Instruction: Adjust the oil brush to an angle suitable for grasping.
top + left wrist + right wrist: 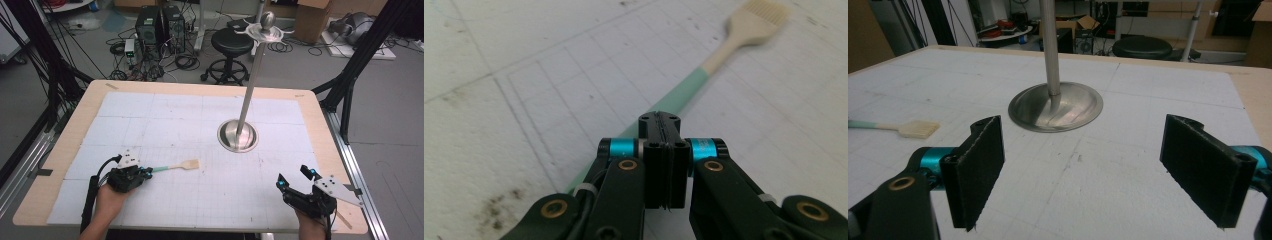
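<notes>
At seven o'clock on the table point(310, 107), a brush point(176, 165) is pinched by its green handle in the left gripper point(145, 173), best lifted level, while the right gripper point(294, 179) is held wide at five o'clock.

Brush point(176, 166) (mint handle, cream head) flat on mat, handle end toward left tool point(145, 173).

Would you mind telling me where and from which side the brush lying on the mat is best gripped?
Grip the brush on its long, slim green handle, coming from the person's left end, away from the bristle head. It lies flat with the handle pointing left, so jaws close across its narrow width. The left tool already appears shut there; the right tool hangs open.
</notes>
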The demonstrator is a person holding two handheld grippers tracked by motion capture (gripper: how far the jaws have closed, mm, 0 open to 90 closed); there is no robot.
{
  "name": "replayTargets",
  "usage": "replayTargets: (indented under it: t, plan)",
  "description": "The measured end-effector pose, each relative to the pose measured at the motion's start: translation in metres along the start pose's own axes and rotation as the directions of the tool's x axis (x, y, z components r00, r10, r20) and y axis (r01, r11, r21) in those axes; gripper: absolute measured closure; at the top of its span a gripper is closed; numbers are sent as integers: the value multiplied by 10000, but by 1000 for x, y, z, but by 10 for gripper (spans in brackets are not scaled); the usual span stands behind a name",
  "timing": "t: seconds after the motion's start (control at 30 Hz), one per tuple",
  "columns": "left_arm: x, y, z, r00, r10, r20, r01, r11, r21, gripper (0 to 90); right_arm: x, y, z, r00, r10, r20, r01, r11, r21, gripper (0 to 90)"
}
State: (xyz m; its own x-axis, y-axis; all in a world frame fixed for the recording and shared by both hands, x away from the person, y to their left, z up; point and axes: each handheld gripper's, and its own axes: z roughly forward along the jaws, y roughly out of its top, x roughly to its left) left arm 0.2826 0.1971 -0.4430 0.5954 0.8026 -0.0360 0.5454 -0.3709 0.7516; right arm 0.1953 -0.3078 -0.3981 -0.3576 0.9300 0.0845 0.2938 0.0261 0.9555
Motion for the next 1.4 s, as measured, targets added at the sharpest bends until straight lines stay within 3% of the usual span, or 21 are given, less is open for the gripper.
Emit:
replayTargets:
  t: [0.27,0.3,0.33,0.4,0.43,0.5,0.6,0.63,0.67,0.73,1.07,1.13,1.17,1.2,1.23,1.4]
  plan:
    - [12,13,11,9960,28,-895,-36,10000,-82,877,-1,-1,2,10000,-91,-35,92,9999,82,172]
    - [21,14,6,9928,-400,-1131,352,9984,-447,875,-1,-2,2,10000,-75,-41,76,9999,123,172]
    - [26,13,3,9897,-480,-1346,417,9979,-494,874,-1,-2,2,10000,-39,-50,40,9999,155,172]
    - [33,12,1,9861,-555,-1565,482,9976,-506,875,-1,-2,1,10000,-60,-38,60,9999,139,172]
    - [47,9,-3,9778,-816,-1928,751,9963,-410,875,-1,-2,1,10000,-35,-49,36,9999,131,172]
    - [57,5,-3,9715,-1028,-2135,983,9947,-316,875,0,-2,1,10000,-57,-78,58,9999,144,172]
    - [62,3,-2,9733,-1179,-1971,1159,9930,-216,874,0,-2,1,9999,-76,-105,78,9998,178,172]
    - [58,4,-1,9808,-968,-1693,949,9953,-192,874,0,-2,1,9999,-109,-84,111,9998,181,172]
    - [55,4,1,9828,-933,-1592,915,9956,-185,874,0,-2,1,9999,-107,-83,109,9998,187,172]
    - [53,5,2,9836,-764,-1636,758,9971,-101,879,0,-2,0,9999,-106,-74,107,9998,159,172]
    - [41,12,19,9872,-1080,-1176,1007,9927,-669,881,1,-2,1,9998,-145,-100,147,9997,198,172]
    - [38,13,21,9888,-867,-1211,796,9949,-626,885,1,-2,1,9998,-180,-108,182,9997,186,173]
    - [30,19,25,9938,-312,-1071,268,9988,-418,888,1,-2,1,9998,-144,-113,146,9996,241,172]
    - [30,19,25,9938,-312,-1071,268,9988,-418,887,1,-2,2,9998,-181,-118,183,9996,229,172]
    - [21,25,31,9978,-168,-643,144,9992,-371,886,1,-2,2,9997,-208,-121,211,9994,261,172]
    - [2,34,43,9995,158,-291,-167,9994,-298,886,2,-2,3,9996,-239,-147,243,9993,294,172]
